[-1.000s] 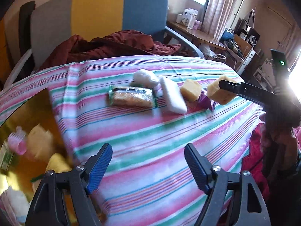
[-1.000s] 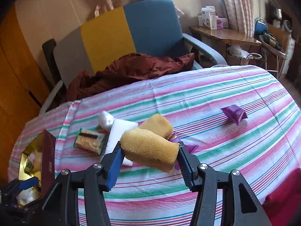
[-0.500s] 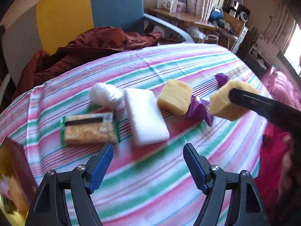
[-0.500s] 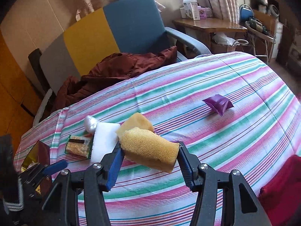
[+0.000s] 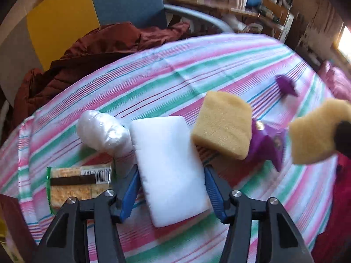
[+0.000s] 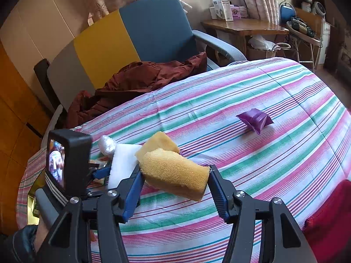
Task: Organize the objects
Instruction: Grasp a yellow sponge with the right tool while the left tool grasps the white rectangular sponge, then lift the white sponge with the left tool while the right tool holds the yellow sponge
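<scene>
Blue-padded jaws of the left gripper (image 5: 171, 188) are closing on a white foam block (image 5: 170, 166) that lies flat on the striped tablecloth (image 5: 197, 74), the pads touching its two long sides. Just beyond and left of that claw sit a plastic-wrapped white bundle (image 5: 103, 131) and a green-edged snack packet (image 5: 80, 183); beyond and right, a yellow sponge (image 5: 221, 125) leans beside a purple wrapper (image 5: 266, 144). The right gripper (image 6: 174, 185) clamps a second yellow sponge (image 6: 175, 173) above the cloth, its jaws easing apart slightly, with a purple pouch (image 6: 255, 119) well beyond it to the right.

Black tool (image 5: 171, 188), blue pads (image 5: 129, 190), silver screws
</scene>
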{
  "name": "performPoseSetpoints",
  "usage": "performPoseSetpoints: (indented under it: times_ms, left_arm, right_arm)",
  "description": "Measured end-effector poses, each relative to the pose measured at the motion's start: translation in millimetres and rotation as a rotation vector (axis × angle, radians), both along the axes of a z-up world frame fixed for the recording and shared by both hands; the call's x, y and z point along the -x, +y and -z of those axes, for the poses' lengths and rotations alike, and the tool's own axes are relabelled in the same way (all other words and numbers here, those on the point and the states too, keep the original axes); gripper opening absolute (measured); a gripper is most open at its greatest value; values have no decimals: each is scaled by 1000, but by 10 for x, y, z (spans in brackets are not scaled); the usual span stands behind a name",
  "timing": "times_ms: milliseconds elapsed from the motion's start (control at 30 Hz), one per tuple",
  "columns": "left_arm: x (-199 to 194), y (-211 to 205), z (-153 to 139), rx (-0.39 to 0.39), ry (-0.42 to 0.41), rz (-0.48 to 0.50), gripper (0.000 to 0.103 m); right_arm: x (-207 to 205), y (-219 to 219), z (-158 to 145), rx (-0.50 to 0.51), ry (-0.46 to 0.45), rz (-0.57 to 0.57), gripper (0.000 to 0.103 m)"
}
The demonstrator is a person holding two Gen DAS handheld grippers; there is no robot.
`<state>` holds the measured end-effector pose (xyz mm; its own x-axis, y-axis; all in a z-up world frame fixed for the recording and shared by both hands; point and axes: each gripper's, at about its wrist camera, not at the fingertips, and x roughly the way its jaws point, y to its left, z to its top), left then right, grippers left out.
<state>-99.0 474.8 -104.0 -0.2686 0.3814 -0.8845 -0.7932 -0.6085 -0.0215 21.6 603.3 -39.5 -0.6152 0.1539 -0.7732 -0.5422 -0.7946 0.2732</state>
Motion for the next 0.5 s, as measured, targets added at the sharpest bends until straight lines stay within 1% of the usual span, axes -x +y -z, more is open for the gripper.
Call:
performPoseSetpoints:
  times_ms: [67,167,200,267,367,400,500]
  left_arm:
    - [-80,-178,-57,-52,-18,-14,56]
    - [-286,-435,-125,-110,-43,-12,56]
    - [-384,-534,-123,-110,-45,-9,56]
    - [-554,-724,-83,-111,-78,-14,56]
    - [-689,-952,44,-106,-119,-50,56]
    - [-751,-1037,38,-135,-88,-54,57]
    - [-786,-1072,44,-125,-71,-64,57]
  right_arm:
    - [-6,21,18,3,-5,5,60]
    - [12,6,27,2,-9,-8,60]
    - [22,-14,24,-1,-7,-19,60]
    - [44,-58,22,-9,-5,-41,60]
    - [66,-105,41,-11,-8,-63,60]
    - [68,-112,47,-8,-8,-67,60]
    - [69,-115,54,-9,-8,-67,60]
